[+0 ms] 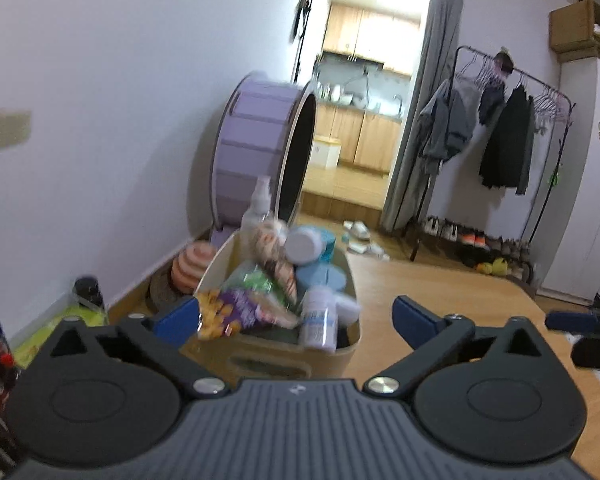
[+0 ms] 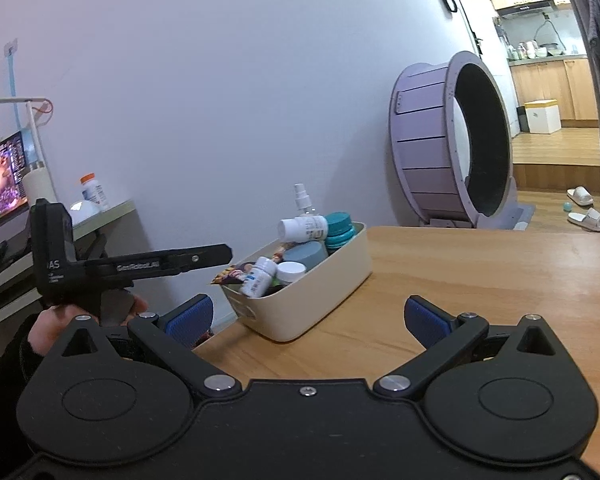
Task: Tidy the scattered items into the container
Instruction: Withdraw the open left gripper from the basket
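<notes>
A cream container (image 1: 339,354) stands on the wooden table (image 1: 439,288), packed with a snack packet (image 1: 228,312), a white pill bottle (image 1: 319,320), blue round tins (image 1: 319,276) and a spray bottle (image 1: 258,204). My left gripper (image 1: 296,316) is open, its blue pads either side of the container's near end and touching nothing. In the right wrist view the container (image 2: 319,304) sits ahead and a little left of my right gripper (image 2: 307,320), which is open with nothing between its fingers. A hand (image 2: 60,324) holds the left gripper (image 2: 220,255) just left of the container.
A purple cat wheel (image 2: 451,140) stands on the floor by the wall behind the table. A clothes rack (image 1: 499,128) and shoes fill the far right. A monitor (image 2: 0,184) and an orange-capped bottle (image 2: 94,192) sit on a side shelf at left. Bare tabletop (image 2: 479,272) stretches right of the container.
</notes>
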`<state>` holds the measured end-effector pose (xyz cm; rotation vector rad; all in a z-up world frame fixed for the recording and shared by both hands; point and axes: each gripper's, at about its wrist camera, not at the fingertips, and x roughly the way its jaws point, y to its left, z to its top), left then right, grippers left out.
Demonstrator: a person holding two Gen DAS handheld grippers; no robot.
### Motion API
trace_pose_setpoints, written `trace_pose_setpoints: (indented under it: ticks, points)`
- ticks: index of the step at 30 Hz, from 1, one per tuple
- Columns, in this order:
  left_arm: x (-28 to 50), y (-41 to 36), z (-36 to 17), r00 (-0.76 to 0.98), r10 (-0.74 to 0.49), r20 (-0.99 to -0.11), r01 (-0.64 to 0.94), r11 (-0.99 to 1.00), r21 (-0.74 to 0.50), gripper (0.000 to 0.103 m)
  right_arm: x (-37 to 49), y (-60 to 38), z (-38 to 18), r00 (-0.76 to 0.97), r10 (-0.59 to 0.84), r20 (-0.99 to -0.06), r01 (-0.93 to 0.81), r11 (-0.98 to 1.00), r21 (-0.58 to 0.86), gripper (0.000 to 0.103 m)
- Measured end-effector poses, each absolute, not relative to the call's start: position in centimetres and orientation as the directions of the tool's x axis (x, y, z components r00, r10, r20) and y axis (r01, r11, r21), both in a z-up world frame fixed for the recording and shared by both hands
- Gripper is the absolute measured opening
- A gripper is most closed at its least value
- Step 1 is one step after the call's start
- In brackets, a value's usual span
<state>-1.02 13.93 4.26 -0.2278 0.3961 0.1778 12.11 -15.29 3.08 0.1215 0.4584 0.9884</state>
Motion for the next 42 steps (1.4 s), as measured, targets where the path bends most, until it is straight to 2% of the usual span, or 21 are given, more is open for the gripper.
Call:
trace_pose_setpoints:
  ticks: [11, 20, 42]
  points:
    - [-1.7, 14.8, 3.8, 0.858, 0.167, -0.485, -0.255, 0.959, -0.122, 0.103, 11.4, -12.3, 4.6, 0.419, 0.845, -0.334, -0.822, 0.509, 0.257, 0.103]
    - [-1.8, 14.7, 3.6, 0.855, 0.139, -0.500, -0.230, 0.965, -0.125, 0.103, 11.6, -10.8, 6.0, 0.401, 0.853, -0.334, -0.844, 0.486, 0.228, 0.103]
    - [-1.4, 14.5, 3.2, 0.805, 0.166, -0.570, -0.242, 0.968, -0.060, 0.103, 12.6, -8.5, 6.1, 0.393, 0.818, -0.419, -0.850, 0.498, 0.175, 0.103]
